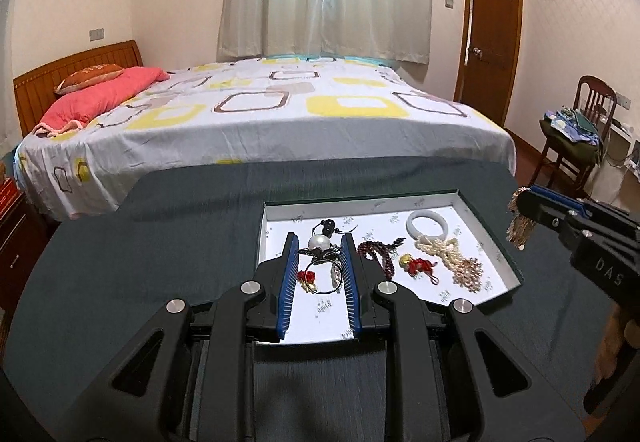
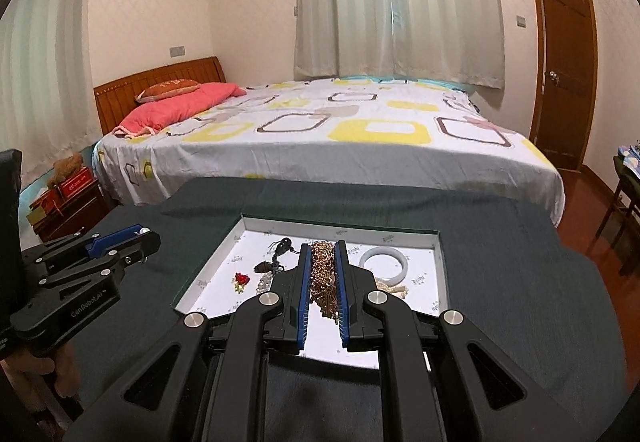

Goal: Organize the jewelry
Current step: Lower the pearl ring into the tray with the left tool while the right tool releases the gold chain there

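Observation:
A shallow white-lined tray (image 1: 496, 254) with a dark rim lies on the dark cloth. It holds a white bangle (image 1: 426, 226), a cream bead necklace (image 1: 452, 254), dark red beads (image 1: 380, 248), a red and gold brooch (image 1: 416, 264) and a black pendant (image 1: 328, 228). My left gripper (image 1: 319, 238) is shut on a pearl pendant (image 1: 319, 242), above the tray's left part. At the right edge of this view my right gripper (image 1: 520, 198) hangs over the tray's right rim. In its own view the right gripper (image 2: 323, 244) is shut on a gold chain necklace (image 2: 325, 270).
The table's dark cloth (image 1: 160, 242) spreads around the tray. A bed (image 1: 280, 114) stands just beyond the table's far edge. A wooden chair (image 1: 576, 138) piled with clothes stands at the right, near a brown door (image 1: 490, 30). A low cabinet (image 2: 68, 206) stands left.

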A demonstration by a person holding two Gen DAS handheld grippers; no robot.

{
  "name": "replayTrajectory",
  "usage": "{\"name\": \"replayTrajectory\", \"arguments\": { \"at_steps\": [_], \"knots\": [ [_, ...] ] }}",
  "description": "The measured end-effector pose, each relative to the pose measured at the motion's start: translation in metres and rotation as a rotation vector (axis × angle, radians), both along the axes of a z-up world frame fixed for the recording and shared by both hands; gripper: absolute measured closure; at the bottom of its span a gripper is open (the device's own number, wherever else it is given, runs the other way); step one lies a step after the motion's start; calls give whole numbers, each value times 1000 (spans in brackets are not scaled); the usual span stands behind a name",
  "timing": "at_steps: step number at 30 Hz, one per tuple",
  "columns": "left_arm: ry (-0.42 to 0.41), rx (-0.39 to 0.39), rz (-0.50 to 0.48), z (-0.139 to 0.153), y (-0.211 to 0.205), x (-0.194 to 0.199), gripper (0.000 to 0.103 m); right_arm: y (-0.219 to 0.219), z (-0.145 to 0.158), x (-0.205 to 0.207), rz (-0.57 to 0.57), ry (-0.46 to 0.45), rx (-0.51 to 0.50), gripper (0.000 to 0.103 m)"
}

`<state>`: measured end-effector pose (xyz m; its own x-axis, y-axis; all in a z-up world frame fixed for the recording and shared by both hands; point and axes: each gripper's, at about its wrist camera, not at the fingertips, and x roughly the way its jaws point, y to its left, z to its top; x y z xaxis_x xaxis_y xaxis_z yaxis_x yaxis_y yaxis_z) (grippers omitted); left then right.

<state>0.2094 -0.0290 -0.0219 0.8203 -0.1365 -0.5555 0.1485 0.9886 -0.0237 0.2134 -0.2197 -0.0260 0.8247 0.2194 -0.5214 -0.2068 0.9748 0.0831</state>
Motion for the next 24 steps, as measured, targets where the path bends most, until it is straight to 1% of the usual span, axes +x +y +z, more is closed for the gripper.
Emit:
{"name": "replayTrajectory", "arguments": {
  "at_steps": [2, 8, 11, 17, 24],
  "knots": [
    [23, 6, 6, -12, -2, 11, 82, 2, -9, 6, -4, 21, -3, 91],
    [110, 11, 27, -54, -5, 39, 82, 9, -53, 34, -7, 123, -17, 91],
    [140, 18, 32, -71, -8, 50, 82, 13, -69, 42, -4, 157, -26, 91],
    [164, 54, 35, -94, -14, 66, 82, 19, -95, 57, -2, 214, -51, 91],
    [202, 73, 53, -113, -12, 76, 82, 22, -110, 64, -4, 248, -71, 91]
  ]
}}
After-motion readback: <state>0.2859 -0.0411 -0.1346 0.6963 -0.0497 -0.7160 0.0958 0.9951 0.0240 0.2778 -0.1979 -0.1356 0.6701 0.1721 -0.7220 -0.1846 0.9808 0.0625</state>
